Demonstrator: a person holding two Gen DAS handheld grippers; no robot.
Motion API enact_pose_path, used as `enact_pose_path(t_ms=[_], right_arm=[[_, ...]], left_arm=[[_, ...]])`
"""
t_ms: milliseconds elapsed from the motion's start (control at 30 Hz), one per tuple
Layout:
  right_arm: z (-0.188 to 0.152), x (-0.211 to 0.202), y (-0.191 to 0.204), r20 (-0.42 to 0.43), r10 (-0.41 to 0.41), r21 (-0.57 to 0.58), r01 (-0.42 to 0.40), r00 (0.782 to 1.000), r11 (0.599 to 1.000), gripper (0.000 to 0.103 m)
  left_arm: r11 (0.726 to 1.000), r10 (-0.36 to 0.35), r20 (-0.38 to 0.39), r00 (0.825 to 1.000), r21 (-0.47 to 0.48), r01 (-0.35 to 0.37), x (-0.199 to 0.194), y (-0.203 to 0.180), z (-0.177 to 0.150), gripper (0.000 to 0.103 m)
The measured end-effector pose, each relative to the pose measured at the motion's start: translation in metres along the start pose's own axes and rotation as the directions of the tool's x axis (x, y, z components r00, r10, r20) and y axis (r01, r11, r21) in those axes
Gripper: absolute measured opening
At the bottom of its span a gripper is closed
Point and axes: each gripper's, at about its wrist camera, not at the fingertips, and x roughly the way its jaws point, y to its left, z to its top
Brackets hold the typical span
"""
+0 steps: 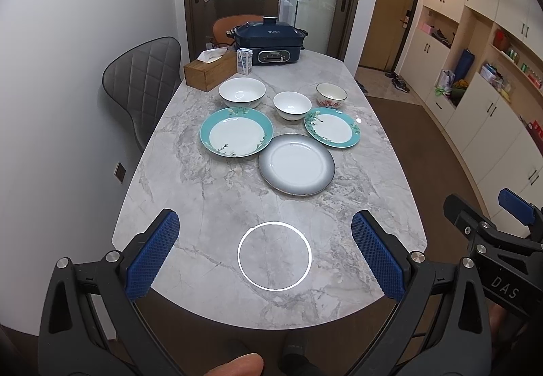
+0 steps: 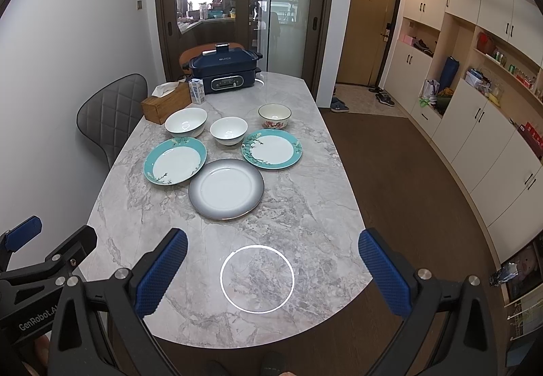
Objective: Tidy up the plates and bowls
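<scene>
On the marble table [image 1: 190,199] lie a grey-rimmed plate [image 1: 296,164] [image 2: 226,188], a large teal plate [image 1: 236,131] [image 2: 175,160] to its left and a smaller teal plate [image 1: 332,127] [image 2: 271,150] to its right. Behind them stand a large white bowl [image 1: 242,92] [image 2: 186,122], a small white bowl [image 1: 292,105] [image 2: 228,130] and a flowered bowl [image 1: 331,95] [image 2: 274,116]. My left gripper [image 1: 264,253] hangs open over the near table end, holding nothing. My right gripper [image 2: 273,274] is open beside it, also short of the dishes.
At the far end sit a blue electric cooker [image 1: 269,39], a wooden tissue box [image 1: 209,70] and a small carton [image 1: 244,60]. A grey chair [image 1: 144,84] stands at the table's left. White cabinets [image 2: 475,124] line the right wall across brown floor.
</scene>
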Motion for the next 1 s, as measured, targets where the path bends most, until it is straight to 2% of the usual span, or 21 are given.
enact_pose_path(t_ms=[1000], right_arm=[[-0.0001,0.0008,0.0007,-0.002,-0.001,-0.001,0.001,1.000,1.000,0.103]], left_arm=[[1.000,-0.003,-0.004,1.000,-0.003,0.003,0.0034,0.0018,-0.0025,0.103]])
